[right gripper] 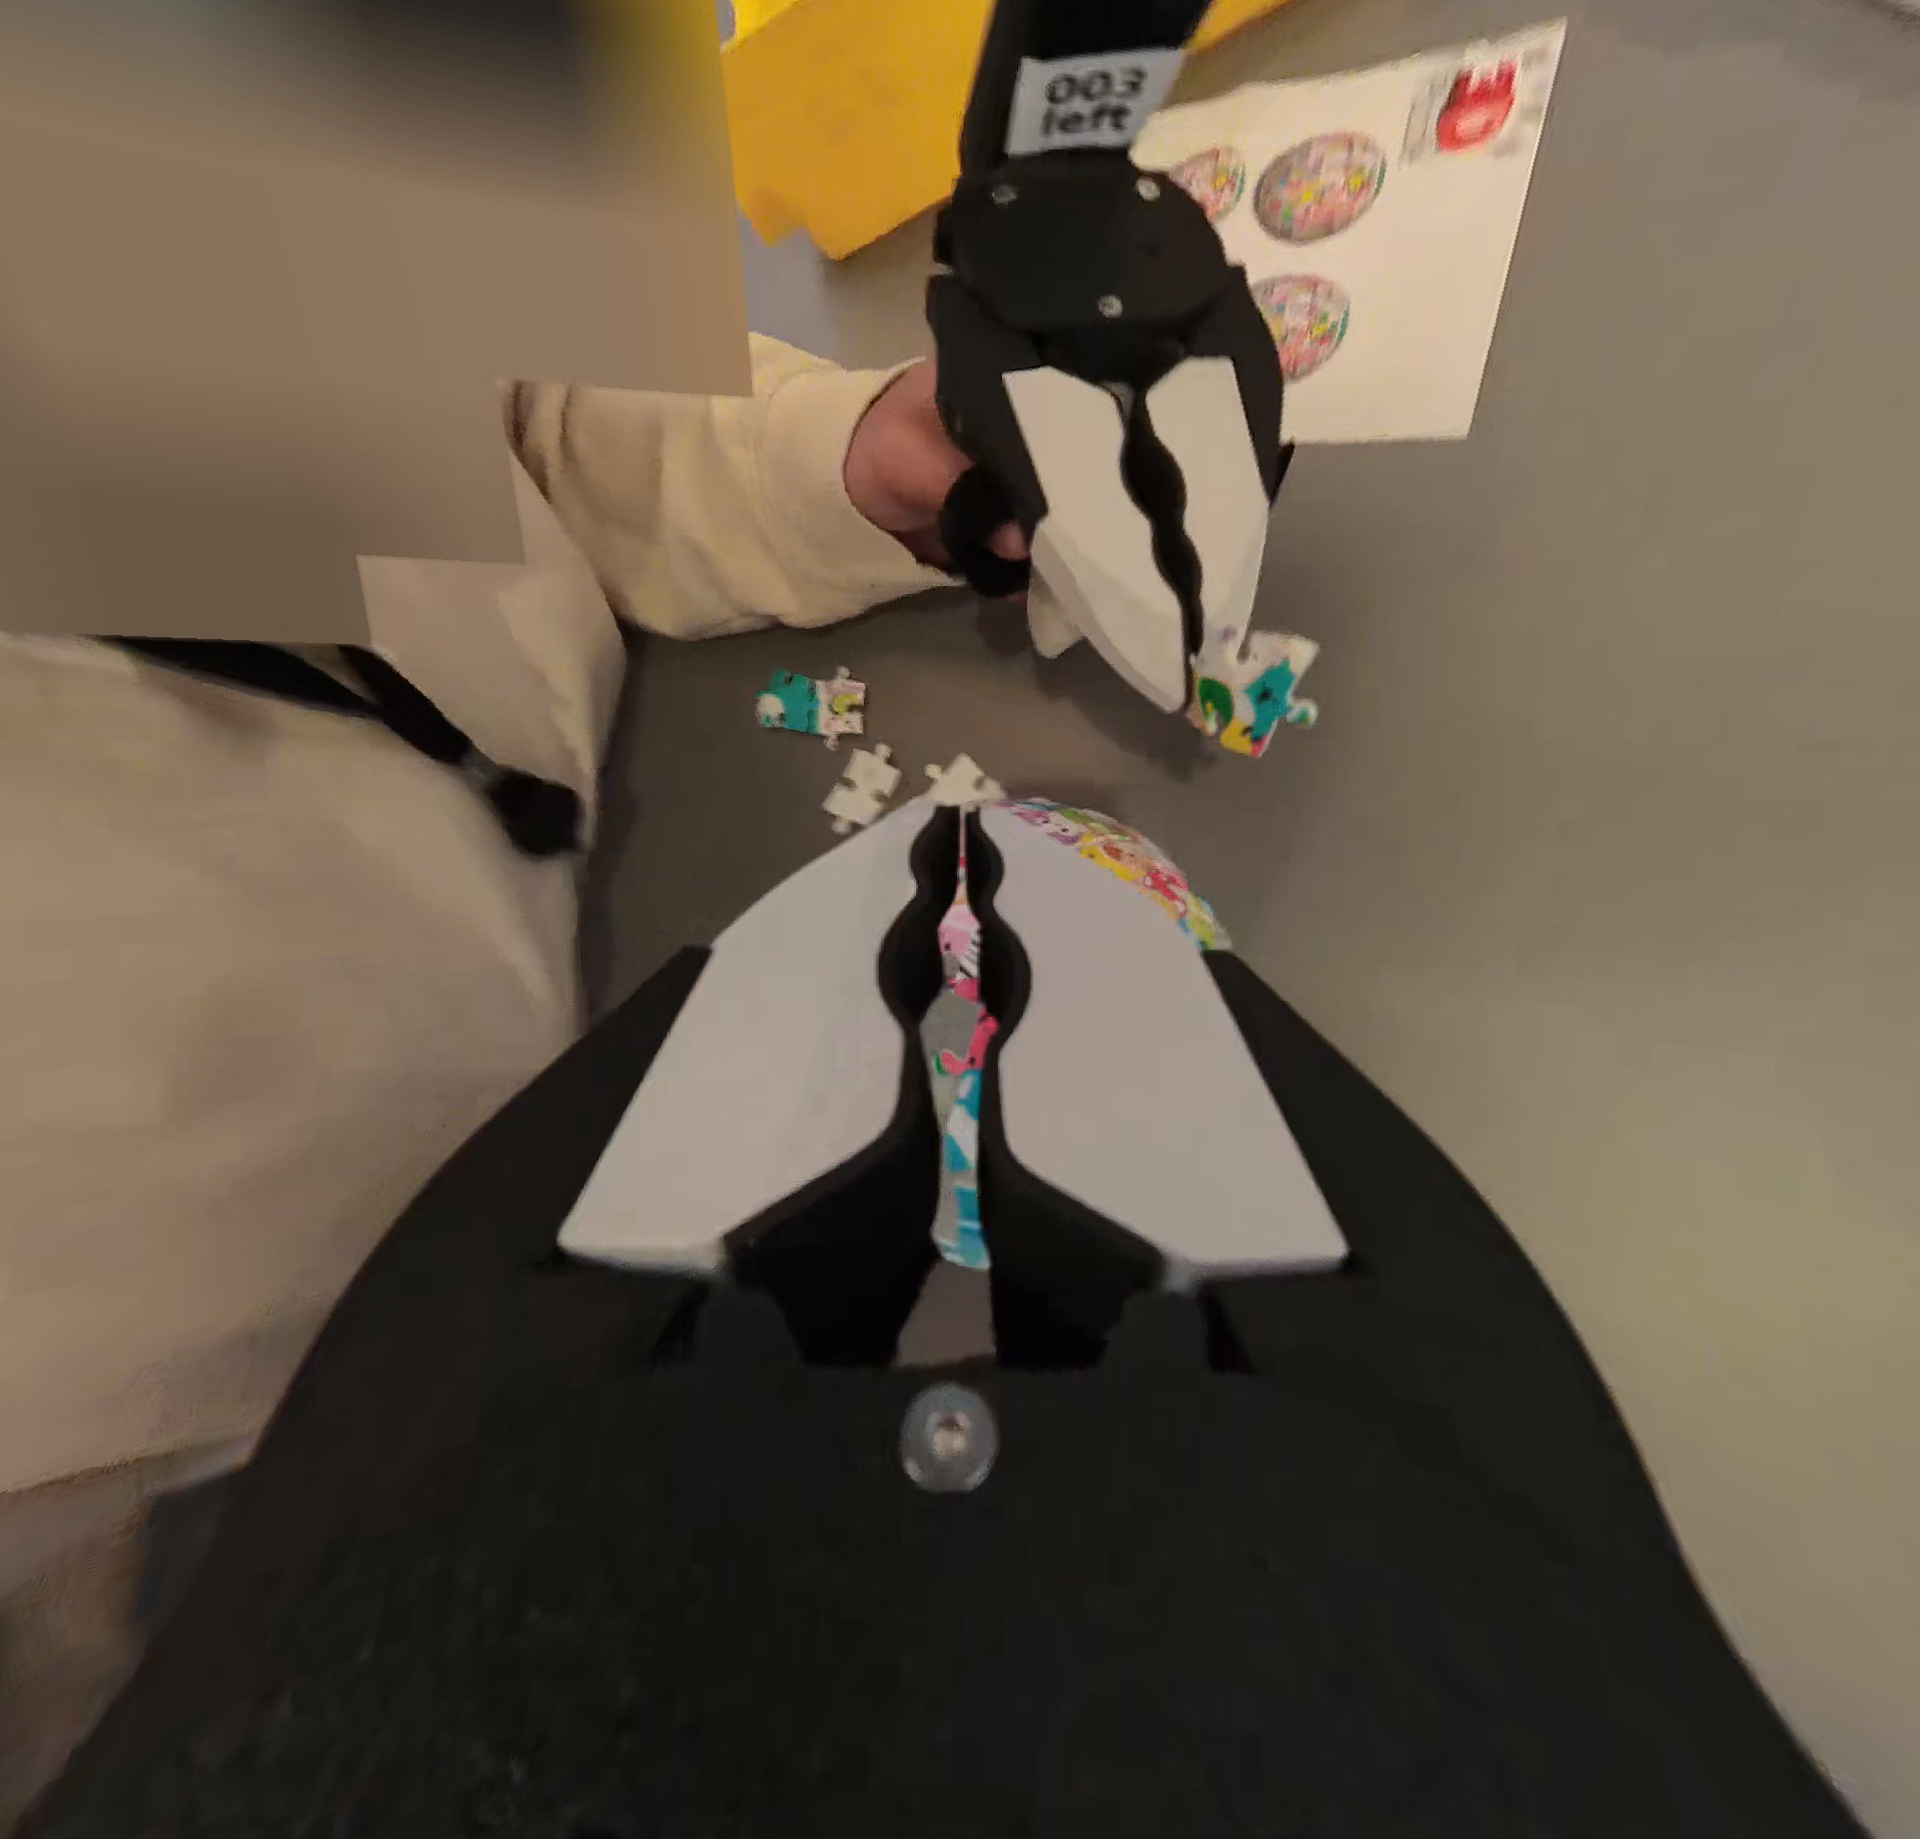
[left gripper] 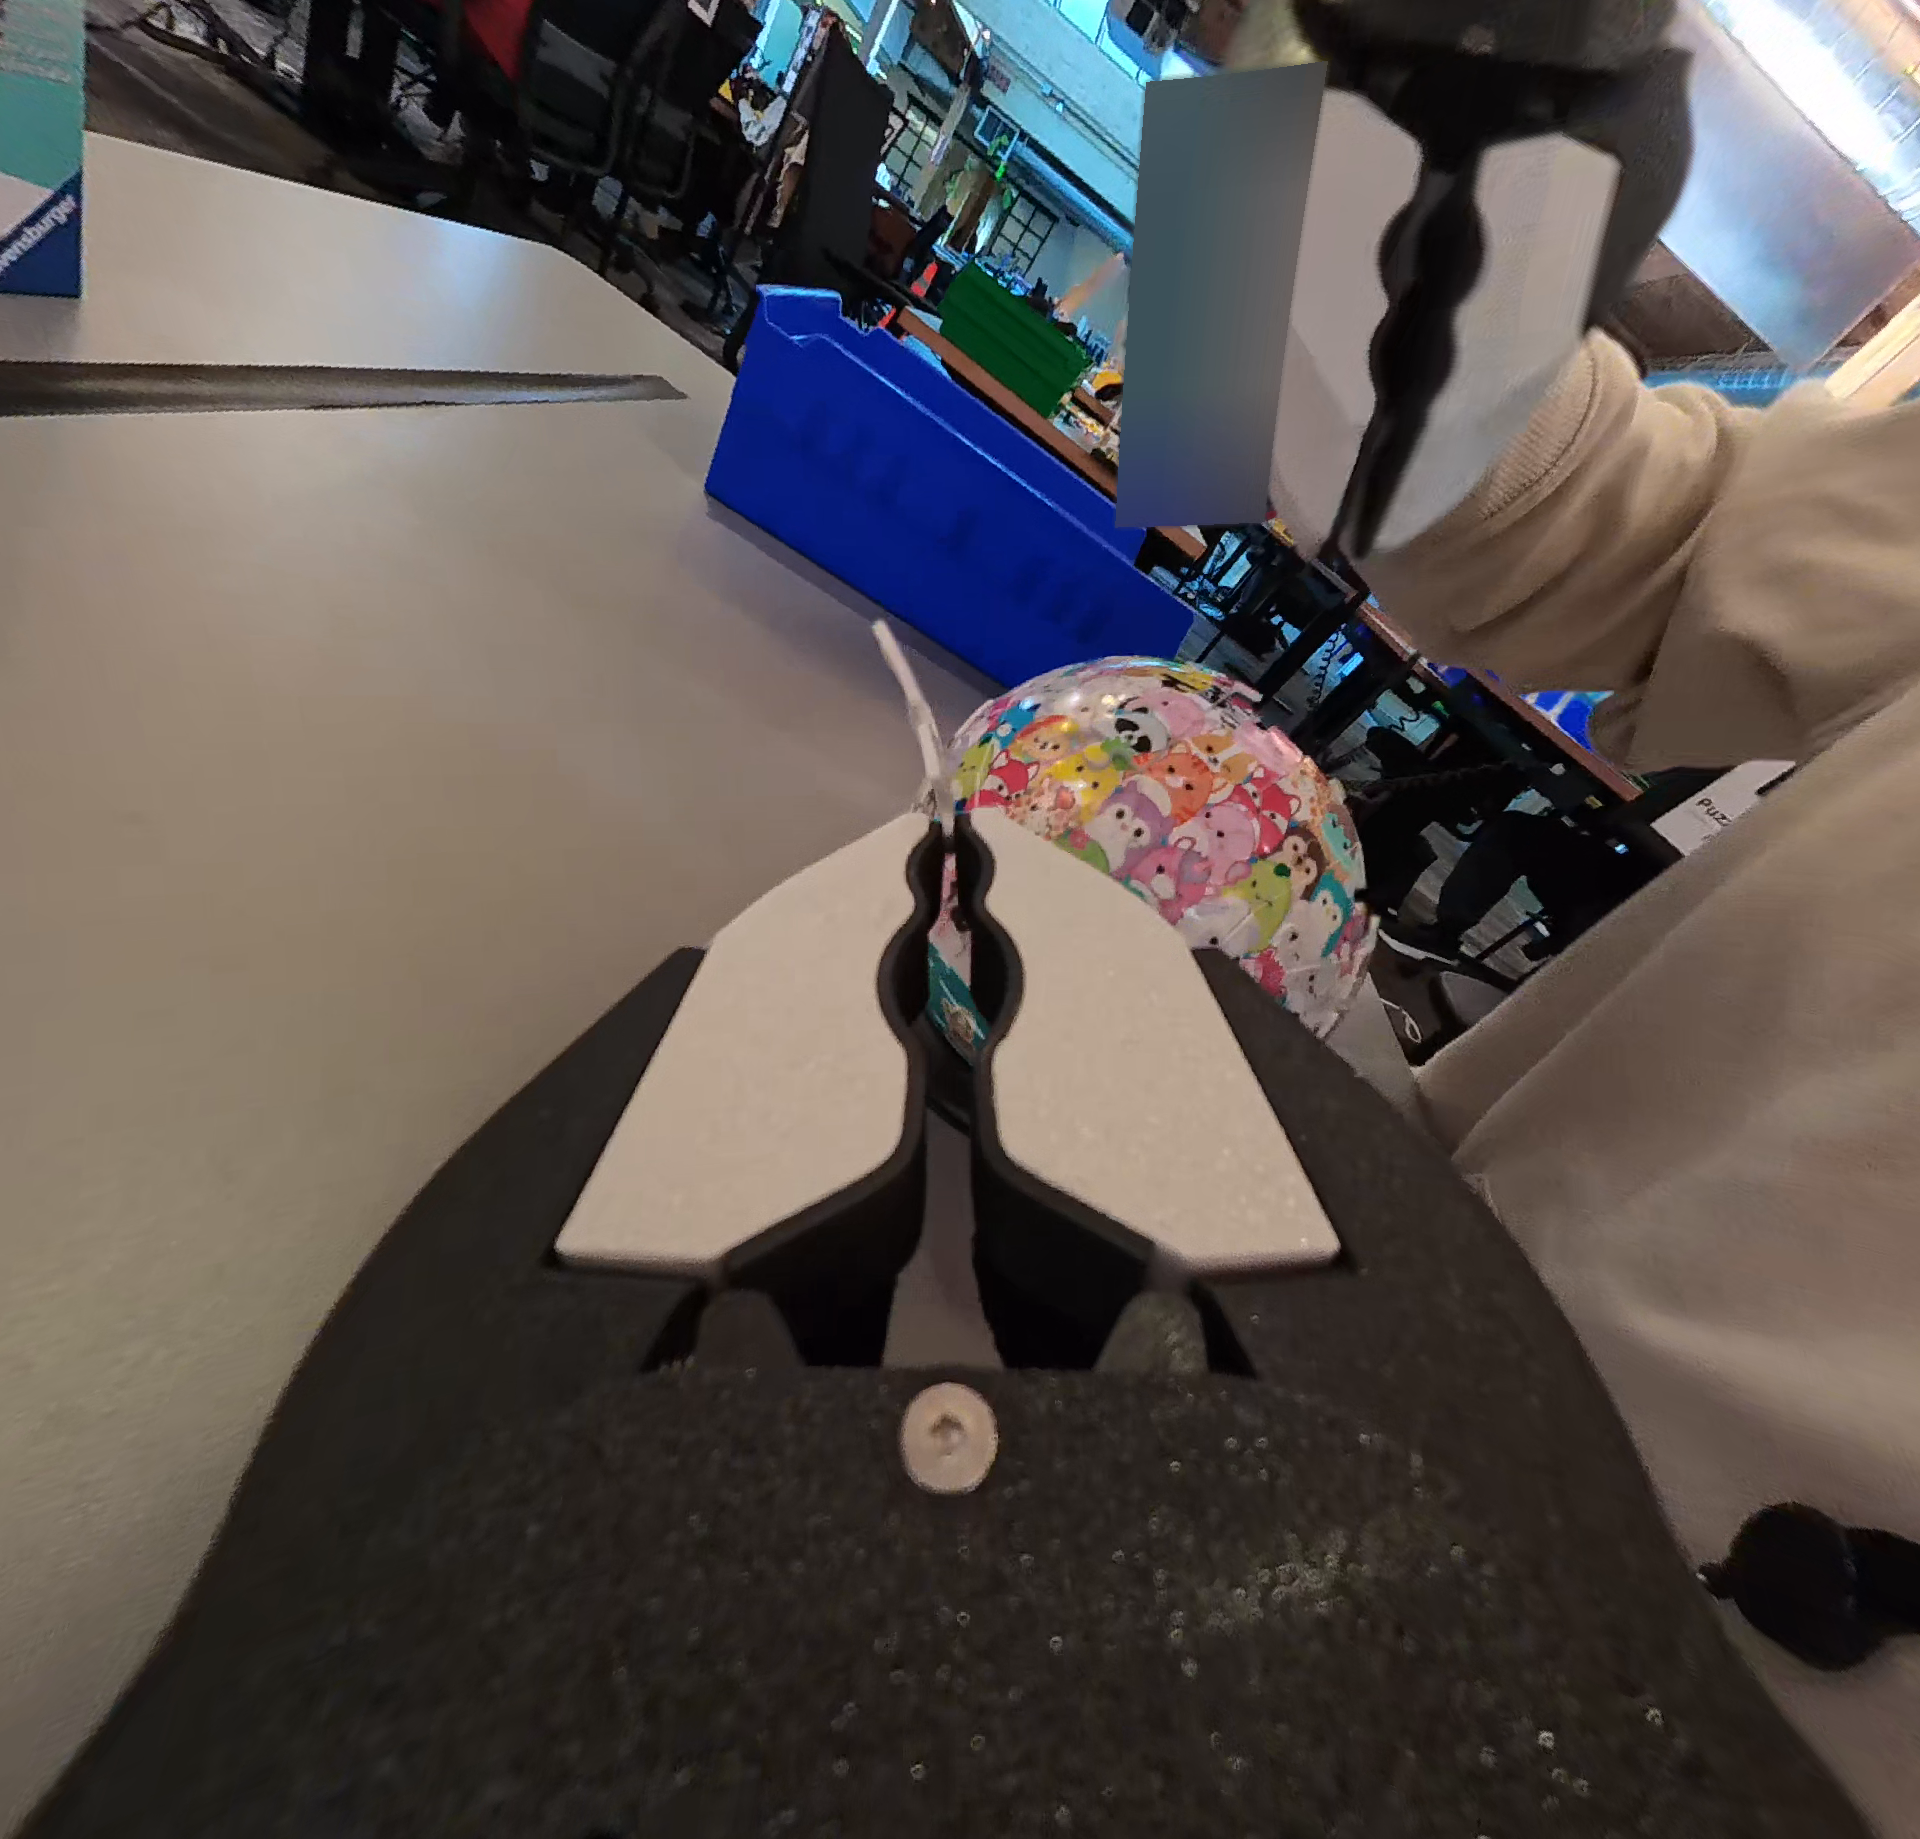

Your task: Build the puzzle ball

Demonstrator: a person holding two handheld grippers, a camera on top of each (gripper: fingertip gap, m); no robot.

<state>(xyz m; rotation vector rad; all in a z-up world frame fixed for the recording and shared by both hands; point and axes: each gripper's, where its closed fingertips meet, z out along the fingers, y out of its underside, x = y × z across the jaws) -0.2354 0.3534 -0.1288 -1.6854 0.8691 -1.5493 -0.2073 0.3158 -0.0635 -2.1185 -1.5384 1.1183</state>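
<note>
The partly built puzzle ball point(left gripper: 1164, 833), covered in colourful cartoon animals, rests on the grey table point(left gripper: 364, 750) just ahead of my left gripper point(left gripper: 943, 833). My left gripper is shut on a small cluster of joined puzzle pieces point(right gripper: 1257, 698); in its own view the cluster shows edge-on as a thin white strip point(left gripper: 914, 709). My right gripper point(right gripper: 958, 815) is shut and hovers above the ball point(right gripper: 1122, 859), whose colours show through the slit between its fingers. In the left wrist view the right gripper point(left gripper: 1345, 542) hangs at upper right with nothing sticking out of it.
Loose pieces lie on the table: a teal one point(right gripper: 810, 709) and two face-down white ones point(right gripper: 862, 787). A yellow bin point(right gripper: 862, 75) and an instruction sheet point(right gripper: 1382, 231) lie beyond. A blue bin point(left gripper: 914, 501) and the puzzle box point(left gripper: 42, 106) stand on the table. A cream sleeve point(left gripper: 1621, 542) is at right.
</note>
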